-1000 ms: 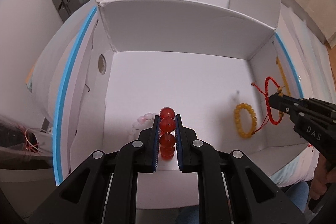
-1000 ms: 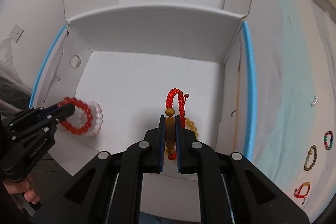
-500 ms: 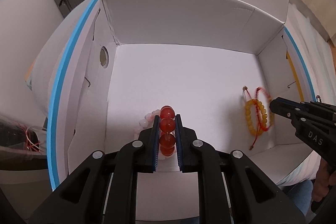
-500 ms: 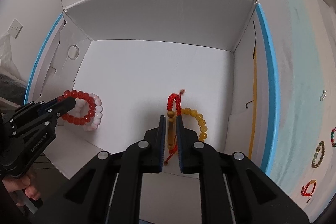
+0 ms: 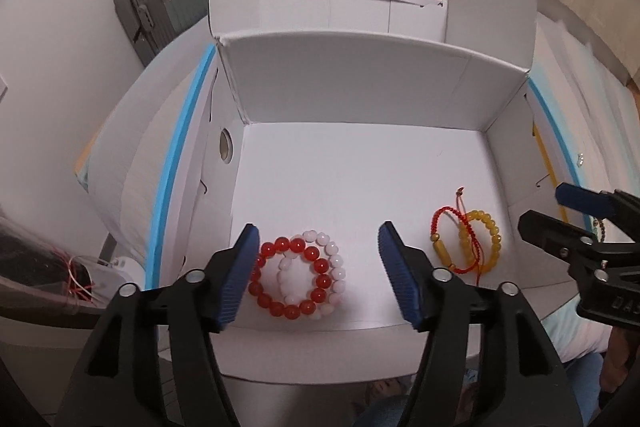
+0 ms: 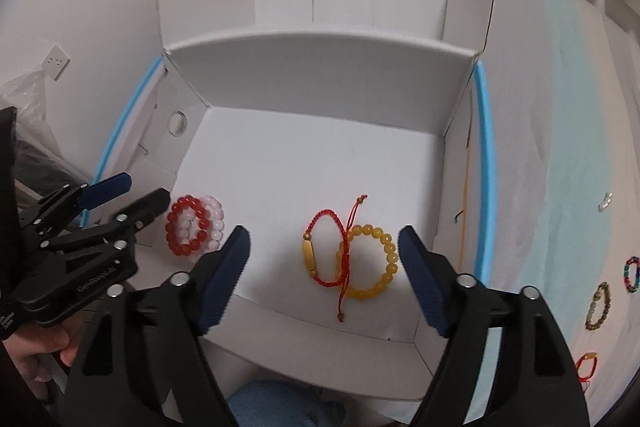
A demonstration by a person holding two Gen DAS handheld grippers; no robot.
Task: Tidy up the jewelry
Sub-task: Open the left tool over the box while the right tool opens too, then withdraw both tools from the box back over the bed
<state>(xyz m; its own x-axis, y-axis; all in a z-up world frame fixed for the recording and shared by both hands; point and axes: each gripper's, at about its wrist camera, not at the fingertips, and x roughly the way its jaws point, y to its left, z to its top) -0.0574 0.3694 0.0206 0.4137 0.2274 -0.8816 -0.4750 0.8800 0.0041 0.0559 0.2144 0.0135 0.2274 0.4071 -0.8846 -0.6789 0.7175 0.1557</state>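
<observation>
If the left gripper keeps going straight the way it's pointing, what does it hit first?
Most likely the red bead bracelet, lying over the pink bead bracelet on the box floor. The left gripper is opening, with nothing between its pads. Depth is unclear.

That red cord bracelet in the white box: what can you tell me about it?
The red cord bracelet is braided red string carrying a long amber-coloured tube bead and smaller gold beads, with loose knotted tails. It lies flat on the floor of the white box, overlapping the yellow bead bracelet. Nothing grips it; the right gripper is opening above it.
</observation>
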